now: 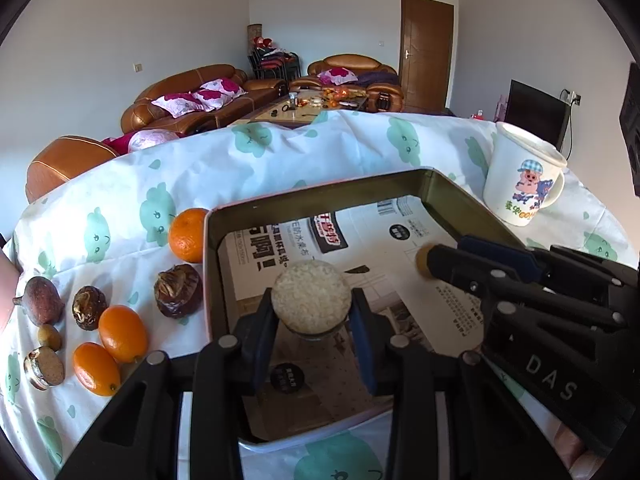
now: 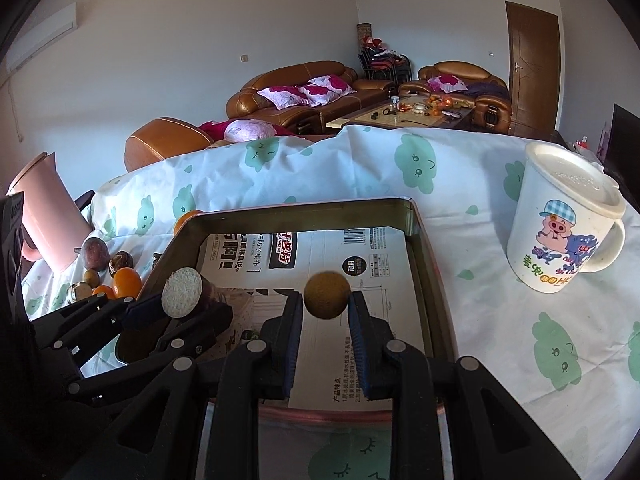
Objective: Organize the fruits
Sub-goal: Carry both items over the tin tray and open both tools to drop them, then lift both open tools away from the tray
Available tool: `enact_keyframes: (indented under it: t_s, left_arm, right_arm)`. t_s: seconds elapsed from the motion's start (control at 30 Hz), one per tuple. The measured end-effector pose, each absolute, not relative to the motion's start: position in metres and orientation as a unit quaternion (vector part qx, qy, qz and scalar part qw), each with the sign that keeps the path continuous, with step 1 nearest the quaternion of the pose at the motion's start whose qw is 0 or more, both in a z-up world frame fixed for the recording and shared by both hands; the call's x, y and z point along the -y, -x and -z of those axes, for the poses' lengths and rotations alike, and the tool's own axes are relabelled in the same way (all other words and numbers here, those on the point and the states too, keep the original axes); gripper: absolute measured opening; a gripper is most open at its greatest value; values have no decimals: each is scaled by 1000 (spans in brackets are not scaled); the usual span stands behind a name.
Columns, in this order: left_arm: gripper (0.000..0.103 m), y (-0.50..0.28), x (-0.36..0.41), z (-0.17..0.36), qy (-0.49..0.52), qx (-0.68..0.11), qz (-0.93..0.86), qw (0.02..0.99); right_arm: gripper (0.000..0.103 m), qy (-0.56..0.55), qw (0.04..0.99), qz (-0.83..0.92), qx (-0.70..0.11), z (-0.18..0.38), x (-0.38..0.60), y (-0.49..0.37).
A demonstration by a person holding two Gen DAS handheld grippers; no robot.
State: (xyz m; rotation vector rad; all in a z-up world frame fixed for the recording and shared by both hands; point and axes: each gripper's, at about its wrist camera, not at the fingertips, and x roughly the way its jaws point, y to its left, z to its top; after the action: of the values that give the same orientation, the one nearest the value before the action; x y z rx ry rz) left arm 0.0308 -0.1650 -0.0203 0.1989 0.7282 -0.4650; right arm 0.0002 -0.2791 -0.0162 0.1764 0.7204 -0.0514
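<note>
A paper-lined metal tray [image 1: 212, 264] [image 2: 420, 248] lies on the table. My left gripper [image 1: 314, 308] is shut on a round fruit half with a white cut face [image 1: 311, 294] [image 2: 182, 292], held over the tray. My right gripper [image 2: 326, 300] is shut on a small brown round fruit [image 2: 327, 295] [image 1: 422, 258], also over the tray. Left of the tray lie a mandarin [image 1: 187, 234], two oval oranges [image 1: 120, 332], wrinkled dark fruits [image 1: 178, 290], a brown-purple fruit [image 1: 39, 300] and another cut half [image 1: 44, 366].
A lidded white cartoon mug [image 1: 520, 176] [image 2: 560, 224] stands right of the tray. A pink jug [image 2: 46, 216] stands at the far left. The table has a white cloth with green clouds [image 2: 500, 340]. Sofas and a coffee table are beyond.
</note>
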Motion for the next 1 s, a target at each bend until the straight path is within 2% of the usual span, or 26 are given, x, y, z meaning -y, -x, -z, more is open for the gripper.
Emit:
enact_keyframes:
  t_s: [0.07,0.1,0.13,0.17,0.2,0.27,0.3,0.47,1.0]
  left_arm:
    - [51,-30,165,19,-98,-343,224,907]
    - [56,-28,164,18,-98,-338,223,909]
    - [69,-26,164,15,-98,-330,221,912]
    - [80,-24,162,13,-97,-321,219,916]
    - [84,-20,161,9,-97,-310,217,920]
    - [101,-13,158,1,-98,-286,218,928]
    - [103,-9,156,-3,-98,-273,215,932]
    - [103,-5,145,-13,-100,-250,208,940]
    - [103,-34,26,-3,-65,-290,79,951]
  right_arm:
    - [33,-98,931,24,-352,17,281,0]
    - [41,-102,931,23,-349,16,282,0]
    - [51,-105,933,23,-344,15,282,1]
    - [56,-109,935,23,-336,13,282,4]
    - [63,-112,939,23,-325,10,283,6]
    - [66,-115,947,30,-299,4,284,13]
    - [67,-114,951,38,-286,1,286,16]
    - [67,-103,960,81,-247,-6,292,24]
    - [67,-52,969,119,-212,-9,273,36]
